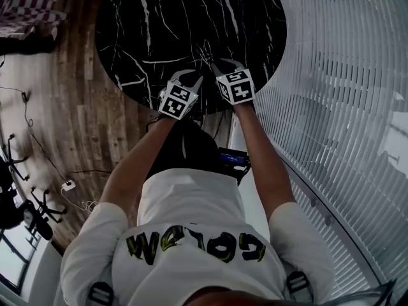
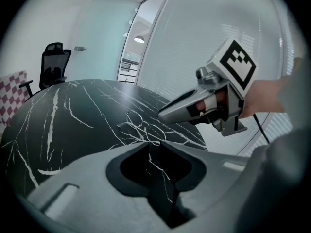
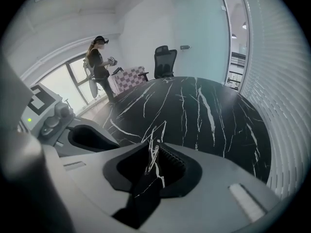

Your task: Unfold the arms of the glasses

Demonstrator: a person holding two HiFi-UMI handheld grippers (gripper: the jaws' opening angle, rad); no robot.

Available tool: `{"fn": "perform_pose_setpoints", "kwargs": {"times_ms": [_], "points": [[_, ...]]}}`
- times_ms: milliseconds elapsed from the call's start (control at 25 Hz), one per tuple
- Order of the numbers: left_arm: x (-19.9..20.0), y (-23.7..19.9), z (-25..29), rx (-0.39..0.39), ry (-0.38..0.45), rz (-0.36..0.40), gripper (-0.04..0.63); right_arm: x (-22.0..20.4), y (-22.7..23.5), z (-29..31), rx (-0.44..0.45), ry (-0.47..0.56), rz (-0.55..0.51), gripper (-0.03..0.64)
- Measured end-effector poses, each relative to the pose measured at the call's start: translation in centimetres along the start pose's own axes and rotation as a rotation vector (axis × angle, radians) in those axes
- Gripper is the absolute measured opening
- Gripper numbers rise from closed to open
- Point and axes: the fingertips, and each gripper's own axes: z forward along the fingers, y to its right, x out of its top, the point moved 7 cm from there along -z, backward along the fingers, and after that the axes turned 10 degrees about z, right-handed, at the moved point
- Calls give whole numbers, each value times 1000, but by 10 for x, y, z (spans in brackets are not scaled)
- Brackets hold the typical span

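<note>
Thin wire glasses (image 2: 144, 129) lie on the black marble table (image 2: 63, 125), just ahead of my left gripper (image 2: 154, 144). That gripper's jaws stand a little apart, with only tabletop showing in the gap. My right gripper (image 2: 161, 115) comes in from the right with its fingers drawn to a point over the glasses. In the right gripper view a fine wire of the glasses (image 3: 153, 152) runs between the pads of the right gripper (image 3: 154, 148). In the head view both grippers, left (image 1: 192, 77) and right (image 1: 218, 62), meet at the table's near edge. The glasses are too fine to make out there.
A black office chair (image 2: 53, 64) and a checkered seat (image 2: 13, 98) stand beyond the round table. A person (image 3: 99, 62) stands by the window at the far side. A glass wall with blinds (image 1: 344, 94) runs close along the right, and wood floor (image 1: 70, 107) lies to the left.
</note>
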Motion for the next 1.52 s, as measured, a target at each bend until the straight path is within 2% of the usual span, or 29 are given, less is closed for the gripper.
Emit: {"fn": "perform_pose_setpoints", "kwargs": {"times_ms": [320,720,840,960,1520], "points": [[-14,-4,21,-1,-32,-37,83,-5,2,12,-9,-32,42,82],[-11,-5,36,-8,-48,-39,82,-10,4,24,9,-63,79,85],[-10,-4,38,-11,-51,-41,83,-11,4,25,9,-68,80,64],[-12,-5,39,-9,-55,-42,82,-11,5,26,0,-64,71,11],[-14,-9,30,4,-70,-39,81,-10,5,23,-39,-67,26,6]]}}
